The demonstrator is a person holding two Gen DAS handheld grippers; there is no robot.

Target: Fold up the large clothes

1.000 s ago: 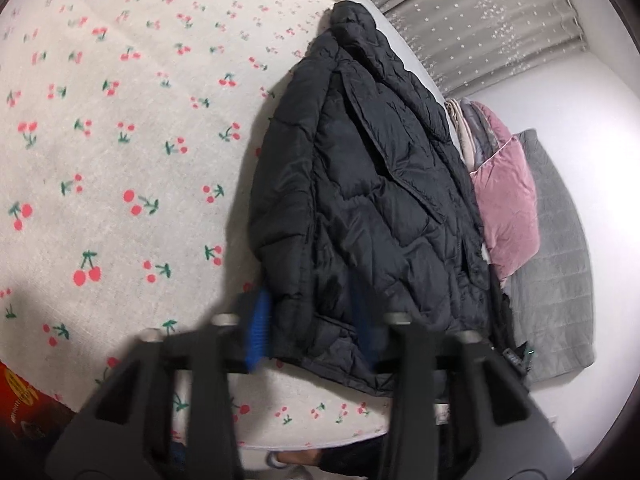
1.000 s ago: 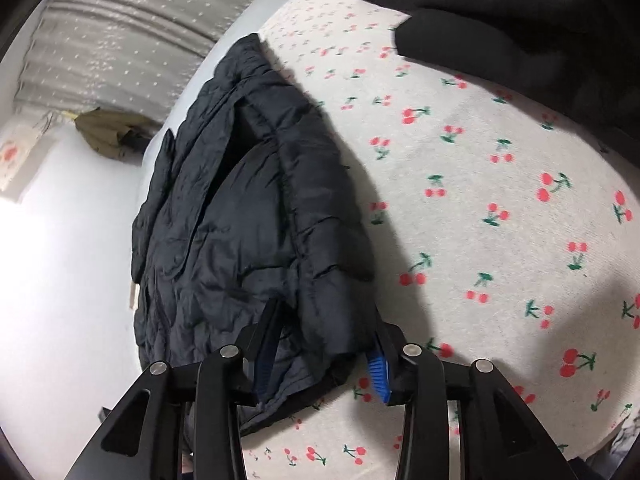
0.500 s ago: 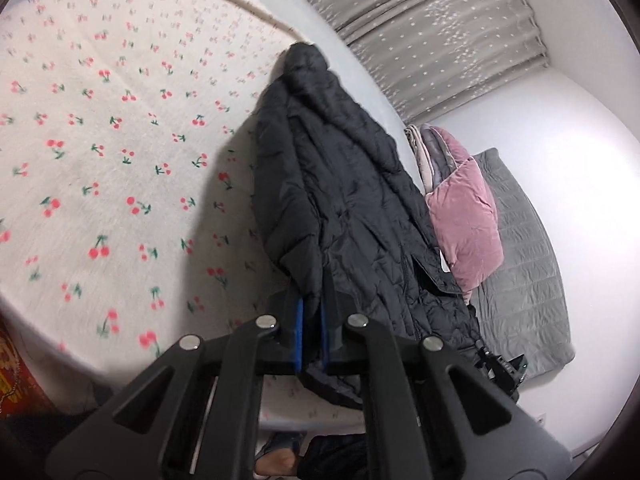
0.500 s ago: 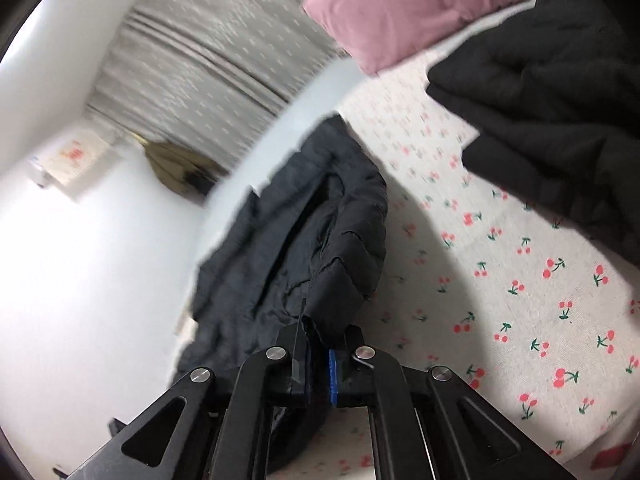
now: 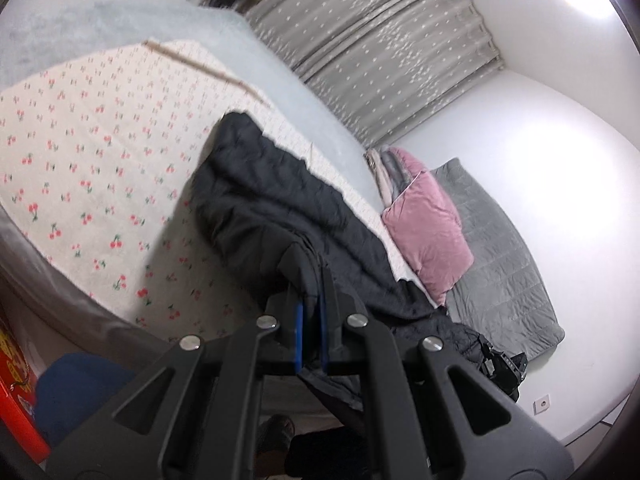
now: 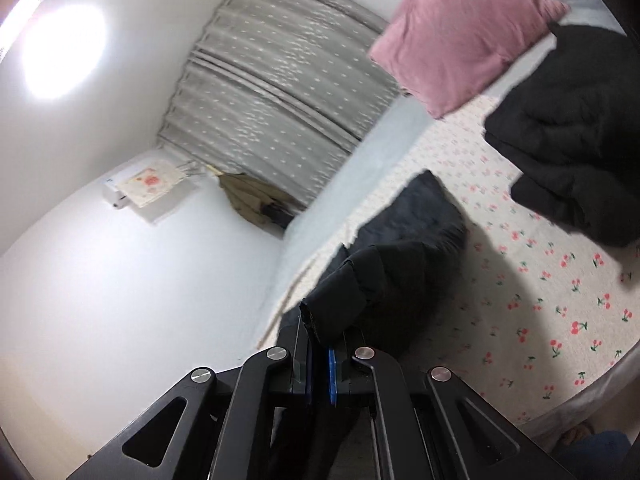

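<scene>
- Both grippers are pinching the black puffer jacket (image 5: 280, 208) at its near hem: I'm holding the left gripper (image 5: 311, 334) pressed together on one corner, the right gripper (image 6: 318, 364) clamped on the other.
- I'm judging this as the lift that begins a fold, with the jacket's far end resting on the cherry-print bedspread (image 5: 80, 168), beside the pink pillow (image 5: 428, 232).
- I'm aiming to keep both corners level and the hem taut between them, carrying it towards the collar end.
- Another dark garment (image 6: 572, 132) is lying near the pillow, so I'm steering clear of it.
</scene>
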